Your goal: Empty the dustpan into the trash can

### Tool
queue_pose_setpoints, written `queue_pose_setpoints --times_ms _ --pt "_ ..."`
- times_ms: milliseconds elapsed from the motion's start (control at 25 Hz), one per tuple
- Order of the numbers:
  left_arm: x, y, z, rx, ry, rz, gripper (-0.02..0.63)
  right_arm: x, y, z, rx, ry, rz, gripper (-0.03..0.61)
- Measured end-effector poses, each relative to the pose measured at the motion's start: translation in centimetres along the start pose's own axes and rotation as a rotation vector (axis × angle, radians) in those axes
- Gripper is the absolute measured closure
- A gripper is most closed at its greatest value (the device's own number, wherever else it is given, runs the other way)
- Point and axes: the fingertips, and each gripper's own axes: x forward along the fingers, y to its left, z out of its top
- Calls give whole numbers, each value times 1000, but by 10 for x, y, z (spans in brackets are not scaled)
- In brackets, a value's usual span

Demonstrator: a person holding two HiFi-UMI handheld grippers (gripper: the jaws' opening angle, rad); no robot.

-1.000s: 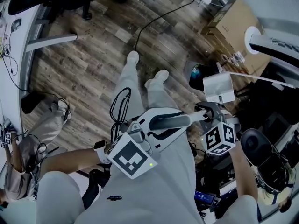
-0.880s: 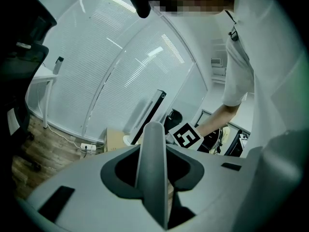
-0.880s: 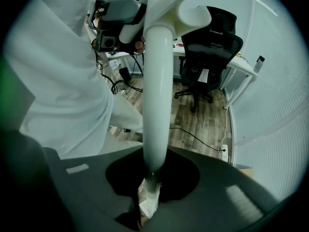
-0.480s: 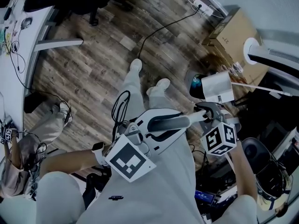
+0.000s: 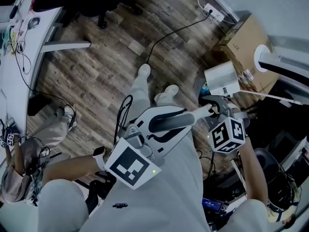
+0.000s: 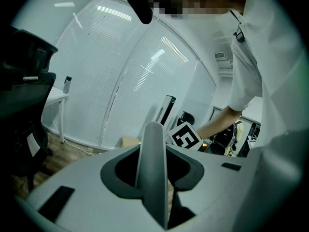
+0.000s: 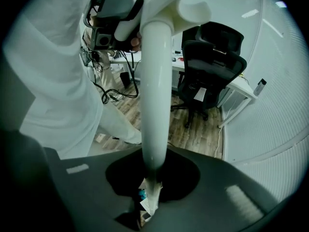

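- My left gripper sits low in the head view, its marker cube nearest the camera, and it points up and to the right.
- In the left gripper view its jaws are closed against a pale grey handle that runs straight up between them, so the grip is firm on the thicker part of the handle.
- My right gripper is further along that handle, with its own marker cube below it and its nose tipped steeply down.
- In the right gripper view its dark jaws are drawn nearly together and pinch the handle where it narrows; the handle climbs from there towards the left gripper at the top of that view.
- The dustpan is the white boxy shape just beyond the right gripper, held clear of the wooden floor with both claws on its handle.
- The trash can shows only as a dark sliver at the dustpan's lower left edge, directly under it.
- Paper scraps and something blue show through the gap beneath the right jaws; I cannot tell whether they lie in the dustpan or the can.
- A cardboard box stands just beyond the dustpan.
- Two white shoes rest on the floor left of the can.
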Motion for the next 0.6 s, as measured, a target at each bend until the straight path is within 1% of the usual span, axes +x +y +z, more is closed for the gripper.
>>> queue_pose_setpoints --times_ms 240,440,600 --pt "13 24 -2 21 17 61 505 27 -28 3 -10 -14 -14 534" --pt "33 48 -20 25 78 99 504 62 -47 -4 -1 -34 -12 534" --pt "53 66 -32 67 122 123 505 91 -62 -14 12 -44 -27 534"
